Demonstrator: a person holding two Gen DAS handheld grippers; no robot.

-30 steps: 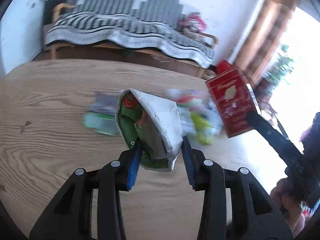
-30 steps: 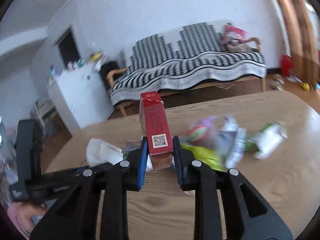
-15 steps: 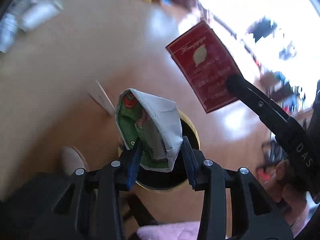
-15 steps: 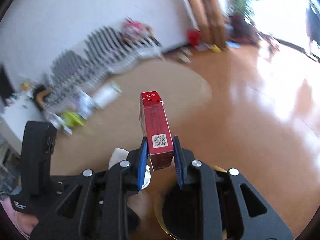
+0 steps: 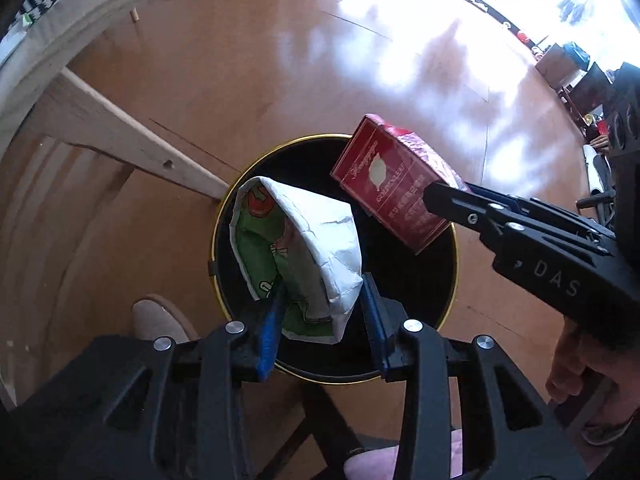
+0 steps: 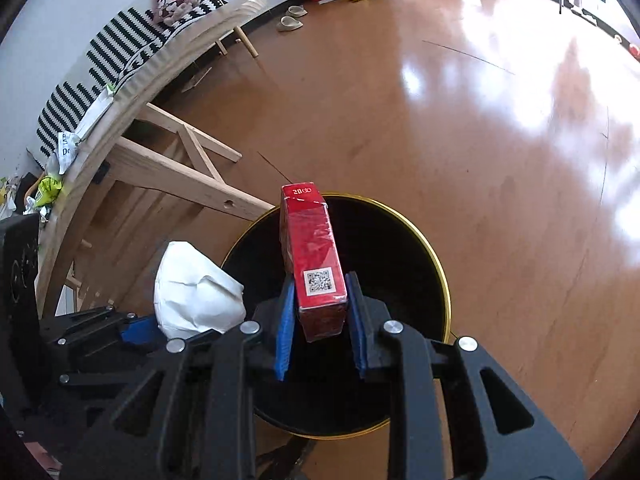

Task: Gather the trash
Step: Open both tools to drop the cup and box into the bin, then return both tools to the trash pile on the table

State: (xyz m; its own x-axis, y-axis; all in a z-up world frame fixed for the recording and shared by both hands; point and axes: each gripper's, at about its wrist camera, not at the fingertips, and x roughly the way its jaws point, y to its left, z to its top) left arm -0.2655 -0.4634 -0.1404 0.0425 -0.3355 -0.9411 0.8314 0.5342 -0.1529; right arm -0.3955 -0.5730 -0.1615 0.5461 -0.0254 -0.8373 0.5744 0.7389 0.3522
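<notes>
left claw (image 5: pixel 322 322) hangs over the mouth of the black bin (image 5: pixel 224 216), jaws narrowly set and closing a touch, pinching a crumpled white and green wrapper (image 5: pixel 298 248) by its lower edge. most of the wrapper sits above the bin's opening, toward the rim nearest the counter leg.

right claw (image 6: pixel 320 322) grips a red carton (image 6: pixel 314 264) by its lower end, jaws close together and pressed to both sides. carton stands over the bin mouth, tip near the far rim. in the left wrist view the same carton is held slanted above the bin's far side, just beside the wrapper, not touching it as far as i can see.

progress: both pieces are carried to the bin and poised above it; neither is dropped. inside of the bin is too dark to tell what it holds. more litter shows on the counter (image 6: pixel 132 92) edge, well away from the bin: a yellow-green wrapper (image 6: pixel 48 190) and white paper scraps (image 6: pixel 66 148). so, by my reckoning, the release comes next, then further trips.
</notes>
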